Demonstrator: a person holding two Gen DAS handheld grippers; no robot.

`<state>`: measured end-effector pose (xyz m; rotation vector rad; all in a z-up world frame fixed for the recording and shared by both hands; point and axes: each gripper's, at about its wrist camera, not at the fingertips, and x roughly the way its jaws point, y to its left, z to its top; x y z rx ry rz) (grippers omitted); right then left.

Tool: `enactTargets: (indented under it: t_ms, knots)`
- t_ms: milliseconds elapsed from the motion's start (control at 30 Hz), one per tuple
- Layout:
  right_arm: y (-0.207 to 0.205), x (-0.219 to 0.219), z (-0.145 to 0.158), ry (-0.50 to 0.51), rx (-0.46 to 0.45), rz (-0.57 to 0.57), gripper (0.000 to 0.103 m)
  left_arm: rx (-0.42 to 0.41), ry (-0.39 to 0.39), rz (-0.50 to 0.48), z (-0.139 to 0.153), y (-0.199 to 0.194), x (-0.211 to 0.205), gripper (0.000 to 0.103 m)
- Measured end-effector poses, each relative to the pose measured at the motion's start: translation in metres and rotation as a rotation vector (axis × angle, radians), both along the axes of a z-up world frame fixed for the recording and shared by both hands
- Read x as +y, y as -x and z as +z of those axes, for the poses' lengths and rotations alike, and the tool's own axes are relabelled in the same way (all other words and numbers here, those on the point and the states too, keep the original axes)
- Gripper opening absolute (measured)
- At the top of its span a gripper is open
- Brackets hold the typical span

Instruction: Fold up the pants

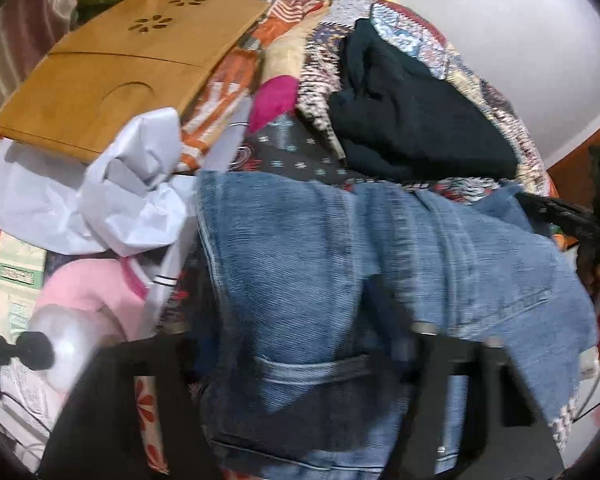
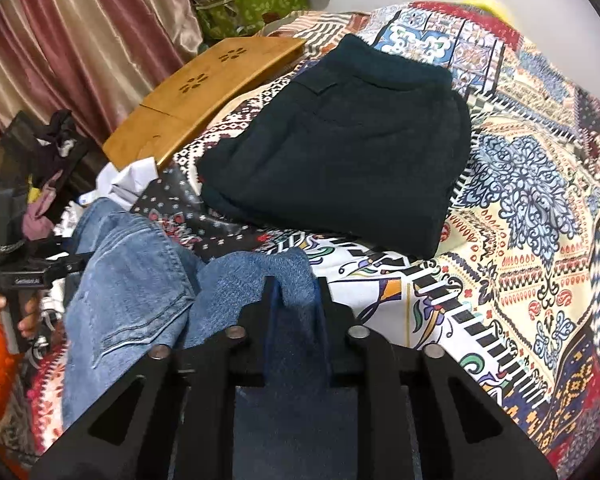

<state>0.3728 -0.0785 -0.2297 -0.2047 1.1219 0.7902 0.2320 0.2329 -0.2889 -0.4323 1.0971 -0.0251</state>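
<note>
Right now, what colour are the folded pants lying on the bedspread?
Very dark, nearly black with a teal tinge: the folded pants show best in the right wrist view.

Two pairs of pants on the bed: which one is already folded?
The dark pants, lying flat as a neat rectangle on the bedspread. The blue jeans are still rumpled, one end pinched in the right gripper.

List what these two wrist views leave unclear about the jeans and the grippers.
- Left gripper: left view is motion-blurred and the jeans cover its fingertips, so a grip cannot be judged.
- Jeans' full layout: bottom edges cut them off in both views.
- Right gripper: shut on a denim fold; how much cloth sits inside is hidden by the fingers.
- Dark pants: folded; their underside and legs are hidden.
</note>
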Motion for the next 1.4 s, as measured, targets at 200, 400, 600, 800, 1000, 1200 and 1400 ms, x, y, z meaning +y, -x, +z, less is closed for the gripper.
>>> enactTargets:
  t_ms: [200,400,600,800,1000,1200,1400]
  knots:
    - [0.016,0.001,0.029,-0.01,-0.179,0.011,0.003,-0.068,-0.272,-0.025,0.04,0.01,-0.03,0.017]
    - [0.009,-0.007,0.053,0.001,-0.301,-0.029,0.002,-0.11,-0.378,-0.01,0.059,0.019,-0.023,0.018]
    - [0.012,0.006,0.031,0.11,-0.234,0.0,0.003,0.062,-0.349,0.017,0.019,0.02,-0.013,0.047]
    - [0.032,-0.03,0.059,0.058,-0.224,-0.058,0.035,-0.03,-0.352,0.077,0.05,0.053,-0.01,0.084]
    - [0.066,-0.088,0.086,-0.006,-0.273,-0.169,0.049,0.011,-0.228,0.116,0.042,0.076,-0.013,0.089]
    - [0.104,-0.131,0.079,0.01,-0.251,-0.222,0.051,0.111,-0.064,0.089,0.004,0.08,-0.034,0.089]
    - [0.138,-0.152,0.069,-0.053,-0.157,-0.223,0.051,0.085,0.019,0.077,0.001,0.067,-0.05,0.083]
